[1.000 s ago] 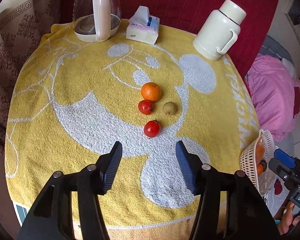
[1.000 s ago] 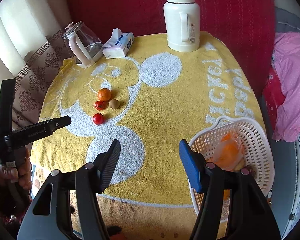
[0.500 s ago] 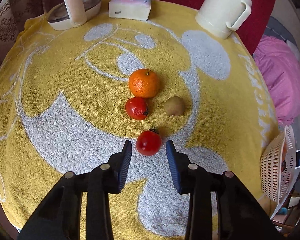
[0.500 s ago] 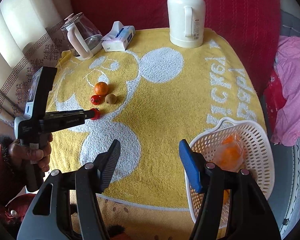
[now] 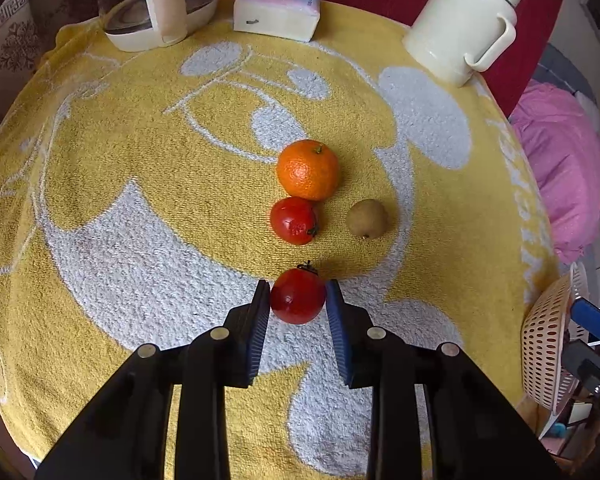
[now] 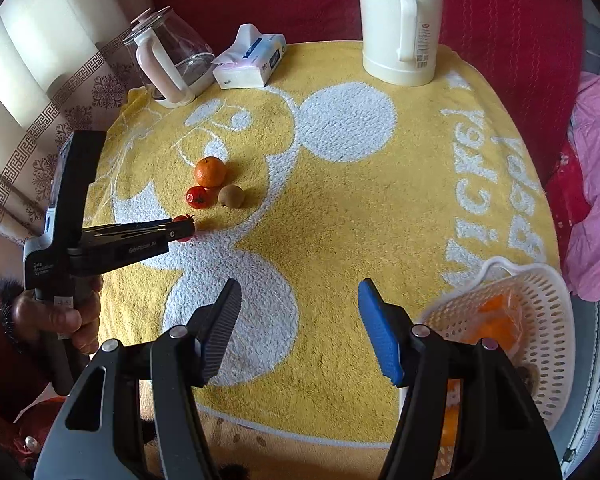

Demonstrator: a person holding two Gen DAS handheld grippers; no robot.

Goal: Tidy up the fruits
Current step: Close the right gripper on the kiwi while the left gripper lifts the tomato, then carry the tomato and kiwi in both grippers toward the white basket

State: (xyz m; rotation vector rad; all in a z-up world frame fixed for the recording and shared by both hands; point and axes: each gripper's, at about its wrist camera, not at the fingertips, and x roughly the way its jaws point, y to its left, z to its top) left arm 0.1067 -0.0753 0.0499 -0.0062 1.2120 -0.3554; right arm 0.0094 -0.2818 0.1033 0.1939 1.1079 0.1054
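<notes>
From the left wrist, we see our left claw (image 5: 298,300) clamped on the near tomato (image 5: 298,297), its jaws having just been closing, blue pads pressed to either flank. The tomato sits on the yellow towel (image 5: 120,184) covering the surface, nearest of four fruits; beyond it lie a second tomato (image 5: 294,220), touching the orange (image 5: 308,169), and a kiwi (image 5: 367,218) just to the right. We judge the tomato light, smooth and easily bruised, so a gentle hold across its widest part suits it. The tissue pack (image 5: 277,14) carries print too small to read.

From the right wrist, our right claw (image 6: 300,320) hangs released, nothing between its jaws, above the towel. The white basket (image 6: 548,352) at the right edge holds something orange in a bag. The towel reads roughly "MICKEY" in part; the other tool's body shows "Data Acquisition System". The flask (image 6: 400,24) label is illegible.
</notes>
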